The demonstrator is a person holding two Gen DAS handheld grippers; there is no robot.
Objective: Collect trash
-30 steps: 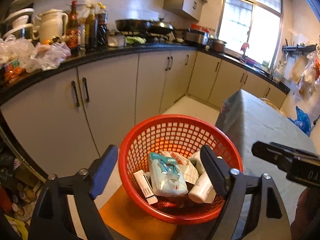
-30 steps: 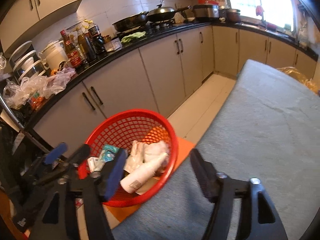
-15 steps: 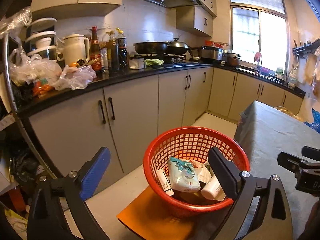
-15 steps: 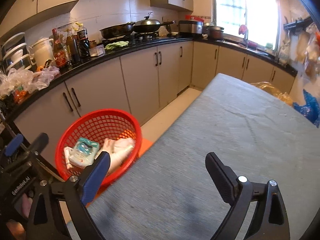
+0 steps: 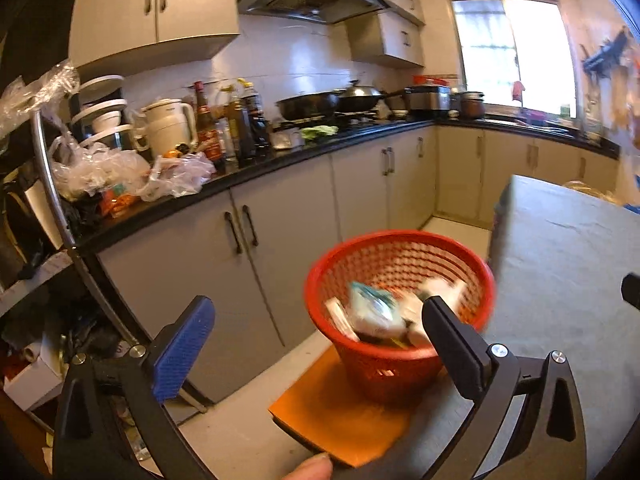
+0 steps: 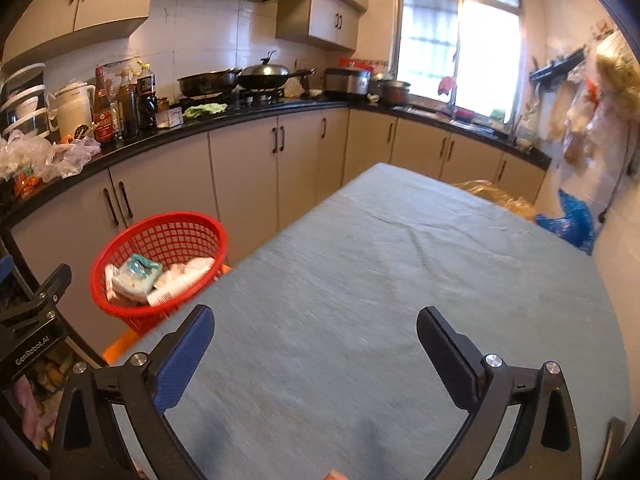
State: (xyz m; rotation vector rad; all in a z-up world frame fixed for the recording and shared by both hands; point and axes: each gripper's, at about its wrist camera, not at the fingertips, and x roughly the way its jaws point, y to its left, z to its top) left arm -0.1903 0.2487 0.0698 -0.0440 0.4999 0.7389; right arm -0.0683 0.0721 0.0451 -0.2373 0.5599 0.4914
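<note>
both grippers are pulling back from the red basket point(image 5: 400, 312); left gripper point(image 5: 320, 328) and right gripper point(image 6: 316, 340) jaws have just been opening wide, empty. trash point(image 6: 156, 276) lying inside the basket, table point(image 6: 400, 280) beside it bare — collecting seems finished.

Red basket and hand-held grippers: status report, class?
Left hand-held gripper and right hand-held gripper open, empty. Red basket holds trash. Table bare.

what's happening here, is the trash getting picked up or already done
A person holds a gripper in each hand. The left gripper and right gripper have just been opening and hold nothing. The red basket beside the table already holds packets and a white bottle. No trash shows on the grey tablecloth.
</note>
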